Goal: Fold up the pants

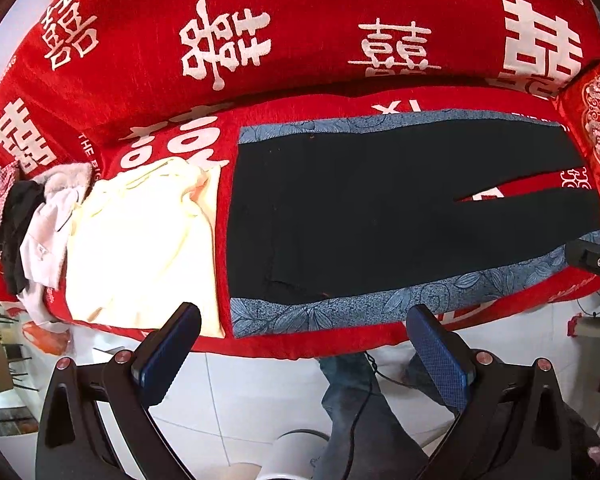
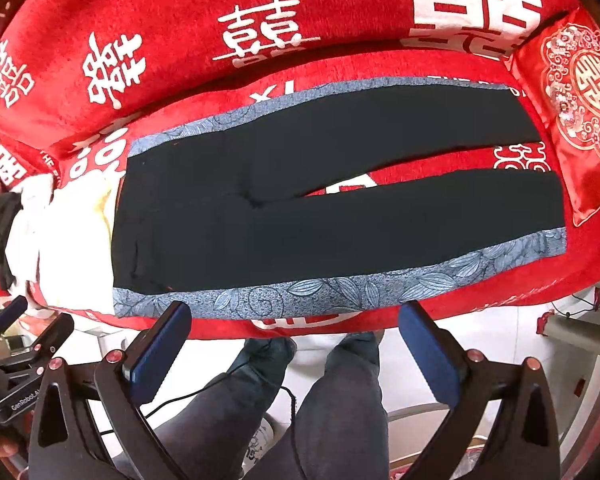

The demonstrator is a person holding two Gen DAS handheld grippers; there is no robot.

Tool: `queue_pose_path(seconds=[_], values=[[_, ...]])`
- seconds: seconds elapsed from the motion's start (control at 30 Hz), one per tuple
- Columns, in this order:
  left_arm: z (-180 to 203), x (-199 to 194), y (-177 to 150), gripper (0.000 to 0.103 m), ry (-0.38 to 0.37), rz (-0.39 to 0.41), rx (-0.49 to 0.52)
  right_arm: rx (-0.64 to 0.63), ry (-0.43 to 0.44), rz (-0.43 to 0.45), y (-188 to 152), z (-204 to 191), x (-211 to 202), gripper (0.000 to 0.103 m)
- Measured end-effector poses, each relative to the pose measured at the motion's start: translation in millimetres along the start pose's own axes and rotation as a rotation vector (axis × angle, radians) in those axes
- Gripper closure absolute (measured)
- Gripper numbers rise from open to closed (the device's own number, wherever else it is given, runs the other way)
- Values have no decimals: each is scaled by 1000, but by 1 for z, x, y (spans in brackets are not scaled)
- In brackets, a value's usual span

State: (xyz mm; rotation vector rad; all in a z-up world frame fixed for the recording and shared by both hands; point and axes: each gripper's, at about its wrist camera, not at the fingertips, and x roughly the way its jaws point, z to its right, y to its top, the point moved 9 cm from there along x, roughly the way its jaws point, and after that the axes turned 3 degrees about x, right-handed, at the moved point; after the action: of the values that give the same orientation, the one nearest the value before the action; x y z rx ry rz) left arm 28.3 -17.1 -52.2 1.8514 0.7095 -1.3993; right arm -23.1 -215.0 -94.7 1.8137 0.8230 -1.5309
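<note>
The pants [image 1: 340, 208] lie spread flat on the red sofa seat [image 1: 340, 344]. They are black, with a blue-grey leaf-patterned band along each outer side. The waist points toward the pile of clothes [image 1: 40, 232] at the left end of the seat. Both legs run toward the red embroidered cushion [image 1: 596, 136] at the right end. The legs part in a narrow V, and red seat cover shows between them.

A pale yellow garment [image 1: 140, 240] lies just beside the waist, between the pants and the pile.

The left gripper [image 1: 304, 320] hovers at the front edge of the seat near the waist end. Its fingers are spread wide apart and hold nothing.

The right gripper [image 2: 296, 316] hovers at the front edge beside the near patterned band. Its fingers are also released and grip nothing.

The person's legs in dark jeans [image 2: 340, 400] stand on the white tiled floor [image 1: 240, 400] below both grippers.
</note>
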Motion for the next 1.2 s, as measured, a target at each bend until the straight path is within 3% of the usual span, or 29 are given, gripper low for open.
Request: queue_pose_path(seconds=[0.83,1.2], values=[[3,-9,-6,0,30,22,-15,-20,-6,5,-4,4,-5,0],[21,-18,-7,0,64,33,-8,-32,7,17,-3,15,-10,0]])
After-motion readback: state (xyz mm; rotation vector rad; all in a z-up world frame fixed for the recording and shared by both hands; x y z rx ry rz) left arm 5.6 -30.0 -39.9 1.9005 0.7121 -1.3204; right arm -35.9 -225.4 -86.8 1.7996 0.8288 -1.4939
